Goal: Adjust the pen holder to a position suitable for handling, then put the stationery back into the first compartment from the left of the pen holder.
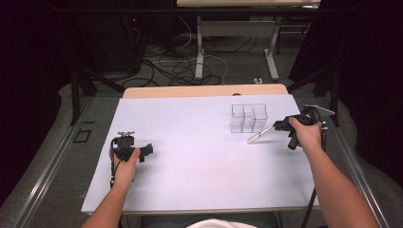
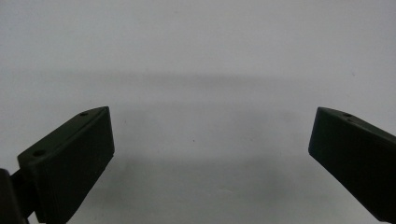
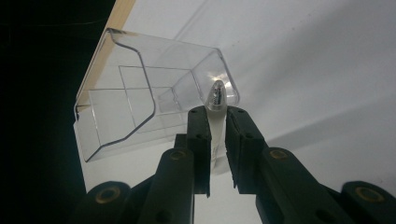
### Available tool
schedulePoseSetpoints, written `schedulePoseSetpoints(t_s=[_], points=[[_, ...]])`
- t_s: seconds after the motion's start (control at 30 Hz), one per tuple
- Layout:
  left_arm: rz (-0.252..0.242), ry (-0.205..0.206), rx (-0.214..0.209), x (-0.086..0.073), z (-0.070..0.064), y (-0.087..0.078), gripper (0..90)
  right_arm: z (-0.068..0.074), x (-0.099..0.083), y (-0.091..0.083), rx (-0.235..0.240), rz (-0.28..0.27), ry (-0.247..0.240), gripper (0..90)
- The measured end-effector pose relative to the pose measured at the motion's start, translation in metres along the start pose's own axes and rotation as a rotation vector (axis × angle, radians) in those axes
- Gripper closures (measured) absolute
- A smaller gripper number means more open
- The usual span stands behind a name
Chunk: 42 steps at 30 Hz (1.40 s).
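Right gripper view: my right tongs (image 3: 217, 140) clench a white pen (image 3: 215, 100) beside the clear organizer (image 3: 116, 107); left tongs (image 2: 210, 154) released.

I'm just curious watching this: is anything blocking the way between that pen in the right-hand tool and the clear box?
Nothing visible does. The right gripper holds the pen, its tip pointing toward the clear organizer across bare white table.

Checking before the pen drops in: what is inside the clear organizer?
The clear organizer looks empty: its compartments show bare walls and the white table. The right claw, shut on the pen, covers one corner.
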<state>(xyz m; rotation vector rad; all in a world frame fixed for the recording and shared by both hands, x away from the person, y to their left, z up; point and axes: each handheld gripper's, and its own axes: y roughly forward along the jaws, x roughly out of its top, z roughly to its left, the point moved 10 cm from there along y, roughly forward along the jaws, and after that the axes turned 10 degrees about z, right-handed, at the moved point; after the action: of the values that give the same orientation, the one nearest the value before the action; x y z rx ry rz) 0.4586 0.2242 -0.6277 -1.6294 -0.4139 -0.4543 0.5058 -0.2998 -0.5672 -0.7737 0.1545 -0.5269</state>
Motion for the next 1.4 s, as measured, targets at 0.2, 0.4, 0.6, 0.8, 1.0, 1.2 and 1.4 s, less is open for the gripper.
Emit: schedulePoseSetpoints(t_s=[0.2, 0.4, 0.6, 0.8, 1.0, 1.2, 1.4], points=[[-0.002, -0.004, 0.001, 0.000, 0.001, 0.000, 0.2, 0.013, -0.001, -0.010, 0.018, -0.008, -0.036, 80.1], [-0.002, -0.003, 0.002, 0.000, 0.002, -0.001, 0.2, 0.027, -0.003, -0.021, 0.027, -0.034, -0.139, 80.1], [-0.001, 0.002, 0.002, 0.000, 0.000, -0.001, 0.1, 0.053, -0.011, -0.031, 0.065, -0.065, -0.262, 80.1], [-0.001, 0.001, 0.001, 0.000, -0.001, 0.000, 0.2, 0.072, -0.015, -0.037, 0.049, -0.144, -0.385, 80.2], [-0.002, -0.001, 0.002, 0.000, 0.000, -0.001, 0.1, 0.094, -0.023, -0.043, 0.047, -0.182, -0.471, 80.1], [0.003, 0.001, -0.001, -0.001, 0.000, -0.001, 0.1, 0.108, -0.027, -0.050, 0.043, -0.196, -0.528, 80.1], [0.000, -0.001, 0.001, -0.001, 0.000, 0.000, 0.2, 0.121, -0.028, -0.060, 0.050, -0.192, -0.550, 80.1]])
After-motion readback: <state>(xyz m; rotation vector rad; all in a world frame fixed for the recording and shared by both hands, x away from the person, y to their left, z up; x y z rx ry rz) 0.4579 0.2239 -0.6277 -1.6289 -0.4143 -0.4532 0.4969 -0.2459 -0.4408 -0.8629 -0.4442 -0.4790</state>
